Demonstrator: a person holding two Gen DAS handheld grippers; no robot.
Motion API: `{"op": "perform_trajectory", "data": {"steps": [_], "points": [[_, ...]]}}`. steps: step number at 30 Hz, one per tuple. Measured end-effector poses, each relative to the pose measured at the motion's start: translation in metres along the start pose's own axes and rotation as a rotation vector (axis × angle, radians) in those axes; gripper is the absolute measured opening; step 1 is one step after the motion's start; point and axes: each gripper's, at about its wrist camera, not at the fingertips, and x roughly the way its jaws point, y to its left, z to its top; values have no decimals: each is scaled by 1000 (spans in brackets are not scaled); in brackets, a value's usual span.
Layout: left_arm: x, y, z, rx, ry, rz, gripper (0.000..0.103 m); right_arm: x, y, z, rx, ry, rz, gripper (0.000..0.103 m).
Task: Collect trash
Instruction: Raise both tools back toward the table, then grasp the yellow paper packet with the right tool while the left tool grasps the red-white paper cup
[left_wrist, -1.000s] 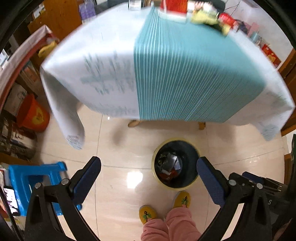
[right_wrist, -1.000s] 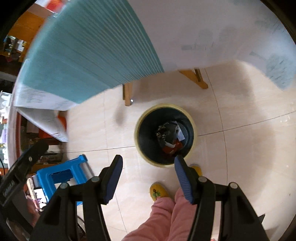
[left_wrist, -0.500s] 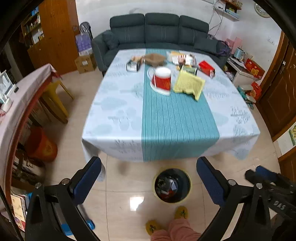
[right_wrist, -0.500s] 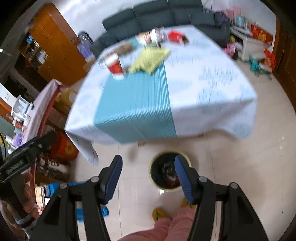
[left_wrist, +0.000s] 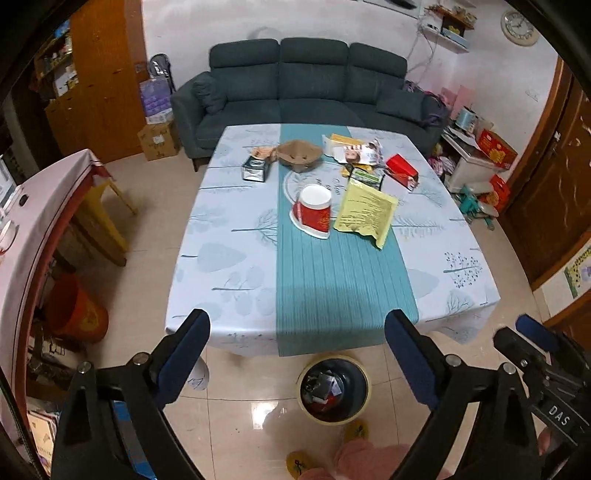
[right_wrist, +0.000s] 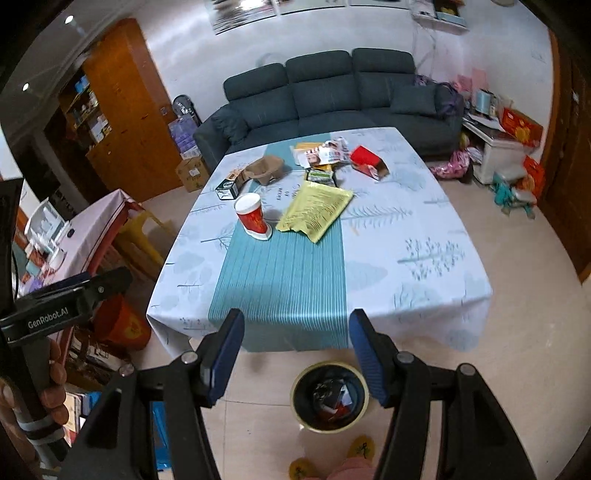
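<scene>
The bin (left_wrist: 334, 389) on the floor at 6 o'clock already holds trash. The cup (left_wrist: 312, 210), yellow bag (left_wrist: 365, 210) and boxes (left_wrist: 400, 170) wait on the table (left_wrist: 236, 258). Both grippers' fingers (left_wrist: 186, 354) (right_wrist: 225, 350) are spread, empty.

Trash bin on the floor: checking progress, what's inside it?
The trash bin holds crumpled dark, white and red wrappers; anything beneath them is covered.

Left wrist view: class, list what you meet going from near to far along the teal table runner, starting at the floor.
Trash bin → red paper cup → brown cardboard cup tray → dark sofa.
</scene>
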Motion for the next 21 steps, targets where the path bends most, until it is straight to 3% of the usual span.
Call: {"op": "perform_trajectory", "data": {"steps": [9,15,21], "points": [[66,-18,32,-22,80,41,95,71,-13,50,-55,128,8,59],[128,-30,67,-109,138,90,95,139,-10,86,-354,127,-4,58],[178,-38,95,-195,162,136,95,204,-12,107,-707,141,67,58]]}}
